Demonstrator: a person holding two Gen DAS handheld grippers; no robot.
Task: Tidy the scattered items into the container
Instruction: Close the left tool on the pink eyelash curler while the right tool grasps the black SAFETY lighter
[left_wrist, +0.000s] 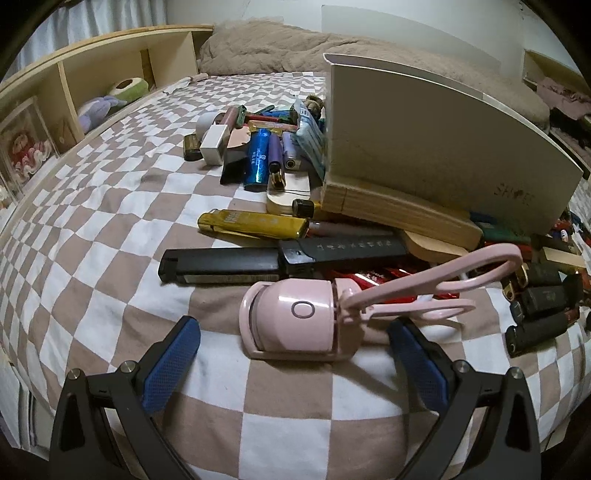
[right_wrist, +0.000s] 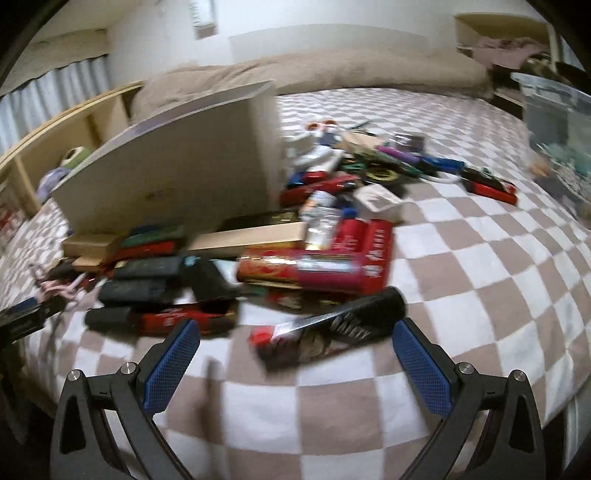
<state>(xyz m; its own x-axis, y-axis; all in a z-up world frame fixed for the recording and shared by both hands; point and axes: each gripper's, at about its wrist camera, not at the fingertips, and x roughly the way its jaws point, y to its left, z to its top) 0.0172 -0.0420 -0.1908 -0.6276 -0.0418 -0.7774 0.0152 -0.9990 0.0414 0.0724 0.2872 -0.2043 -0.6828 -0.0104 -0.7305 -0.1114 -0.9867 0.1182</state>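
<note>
The left gripper (left_wrist: 293, 350) stands wide open and holds nothing; its blue pads (left_wrist: 171, 363) hover low over the checked bedspread (left_wrist: 110, 229). The pink eyelash curler (left_wrist: 295, 314) lies between and just ahead of the fingers, touching neither. Its long axis runs left to right across the view, with the curved clamp head at the left and the loop handles (left_wrist: 443, 280) rising to the right.

The right gripper (right_wrist: 295, 356) is also spread wide and empty, its pads (right_wrist: 424, 369) clear of everything. Between and just ahead of them lies a black tube (right_wrist: 347, 317), its axis slanting from lower left to upper right, with a red end at the lower left.

Behind the curler, a long black case (left_wrist: 225, 264) and a gold lighter (left_wrist: 255, 223) lie crosswise, and a blue lighter (left_wrist: 258, 158) sits in the heap further back. The beige box (left_wrist: 443, 147) stands on the bed amid the clutter, resting tilted on a wooden slab (left_wrist: 391, 214), with items piled round its base. In the blurred right view, red packets (right_wrist: 332, 254) and dark lighters (right_wrist: 144, 273) crowd the space between the gripper and the box. A clear plastic tub (right_wrist: 557, 122) stands at the far right edge of the bed.
</note>
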